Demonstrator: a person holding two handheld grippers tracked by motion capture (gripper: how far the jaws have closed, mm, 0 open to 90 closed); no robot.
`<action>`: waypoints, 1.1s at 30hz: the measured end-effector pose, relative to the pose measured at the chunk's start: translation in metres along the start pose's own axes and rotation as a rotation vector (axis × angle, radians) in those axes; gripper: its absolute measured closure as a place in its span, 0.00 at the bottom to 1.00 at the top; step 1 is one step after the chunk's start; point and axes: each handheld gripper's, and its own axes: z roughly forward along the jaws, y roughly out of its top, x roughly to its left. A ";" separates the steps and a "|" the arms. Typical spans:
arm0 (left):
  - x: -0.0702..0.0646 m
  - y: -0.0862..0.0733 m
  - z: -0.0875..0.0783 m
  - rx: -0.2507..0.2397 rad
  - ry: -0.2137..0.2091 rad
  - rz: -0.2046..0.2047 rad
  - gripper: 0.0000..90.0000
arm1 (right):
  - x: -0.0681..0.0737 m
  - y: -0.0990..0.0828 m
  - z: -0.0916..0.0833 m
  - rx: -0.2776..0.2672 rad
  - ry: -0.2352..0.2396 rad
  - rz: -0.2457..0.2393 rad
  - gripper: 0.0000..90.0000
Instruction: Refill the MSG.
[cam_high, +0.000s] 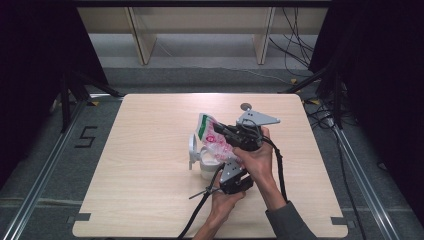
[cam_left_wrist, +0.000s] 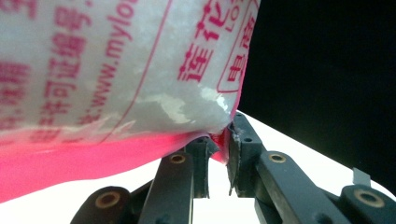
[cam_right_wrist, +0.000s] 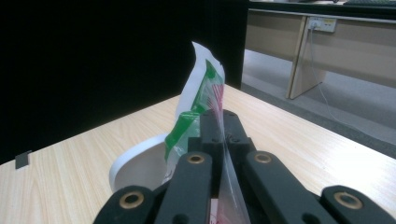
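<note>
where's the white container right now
In the high view the white container sits mid-table, right under the plastic bag, beside the left gripper.

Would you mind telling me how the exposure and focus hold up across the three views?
High view: evenly lit, dark at the sides, the bag small but legible. Left gripper view: the table is blown out to white, and the close bag's print is soft toward the left. Right gripper view: balanced light, wood grain clear, the film pinched in the right gripper slightly blurred.
</note>
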 end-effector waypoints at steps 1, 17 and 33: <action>0.000 0.000 0.000 0.006 0.000 0.003 0.88 | 0.000 0.000 0.000 -0.002 0.003 0.008 1.00; 0.002 0.000 -0.008 0.062 -0.006 0.025 0.84 | -0.009 0.000 -0.015 -0.044 0.055 0.038 1.00; 0.001 -0.001 -0.013 0.124 -0.019 0.041 0.78 | -0.022 -0.008 -0.048 -0.132 0.106 0.134 1.00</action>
